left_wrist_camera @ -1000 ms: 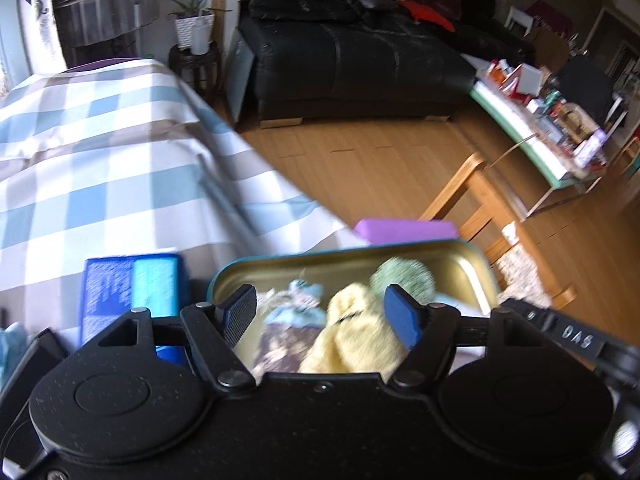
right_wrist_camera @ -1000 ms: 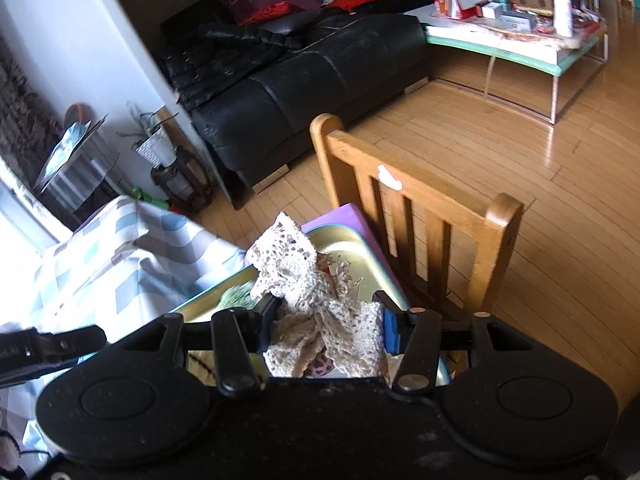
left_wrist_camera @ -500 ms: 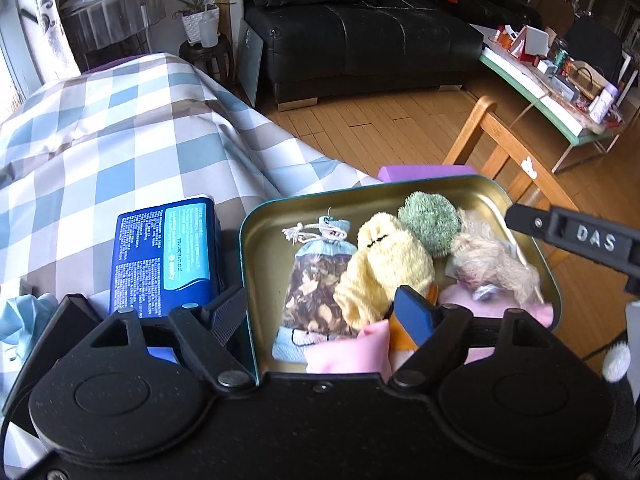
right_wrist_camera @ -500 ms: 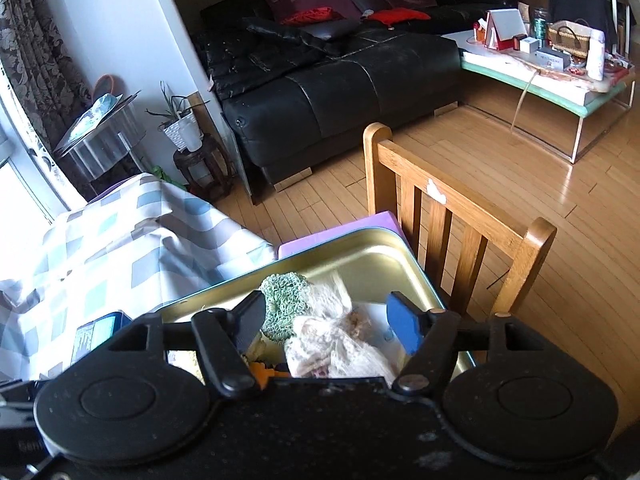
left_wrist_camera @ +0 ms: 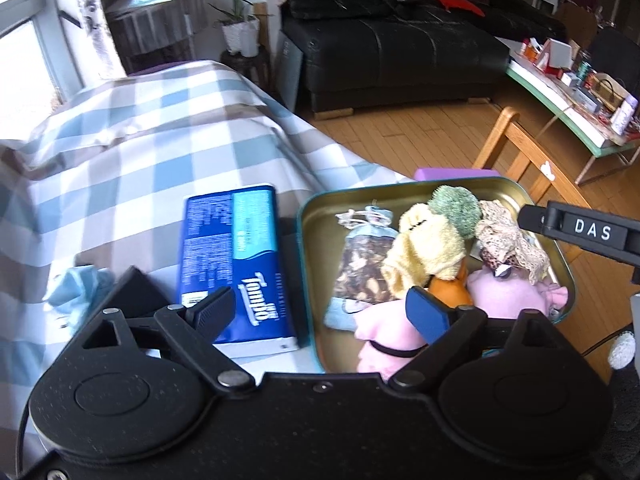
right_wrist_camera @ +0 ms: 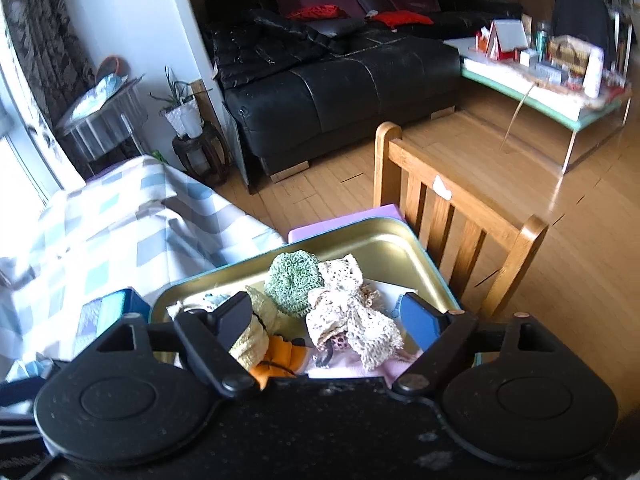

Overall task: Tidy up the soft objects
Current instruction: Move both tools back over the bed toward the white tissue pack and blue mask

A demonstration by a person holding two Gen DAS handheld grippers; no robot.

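Soft items are piled in a gold tin (left_wrist_camera: 558,258) on a checked cloth (left_wrist_camera: 152,128), right of a blue packet (left_wrist_camera: 234,264). Noted in the left view: a sachet (left_wrist_camera: 366,268) at the tin's left, a yellow plush (left_wrist_camera: 424,246), a green pom (left_wrist_camera: 456,210) at the far side, a lace piece (left_wrist_camera: 508,240) to the right, an orange item (left_wrist_camera: 448,290) and a pink plush (left_wrist_camera: 516,294) near.

Left gripper (left_wrist_camera: 320,312): jaws opening, already wide, nothing pressed between the pads; it is held over the tin's near-left rim and the packet. Right gripper (right_wrist_camera: 328,320): jaws opening, wide, with the lace (right_wrist_camera: 352,312) and pom (right_wrist_camera: 294,282) seen loose between them, not gripped. Its arm is seen at the right edge of the left view, above the tin.

Sorting is judged nearly done; a scrap of blue fabric (left_wrist_camera: 76,292) is seen outside the tin, near-left.

Risks, as judged:
- Lace threads could be snagged on a pad during withdrawal, so that the piece is dragged over the rim.
- The pile is heaped; the pom or plush could be tipped out by a brushed finger.
- The tin lies at the cloth's right edge beside a chair (right_wrist_camera: 460,216); a nudge could send it off.
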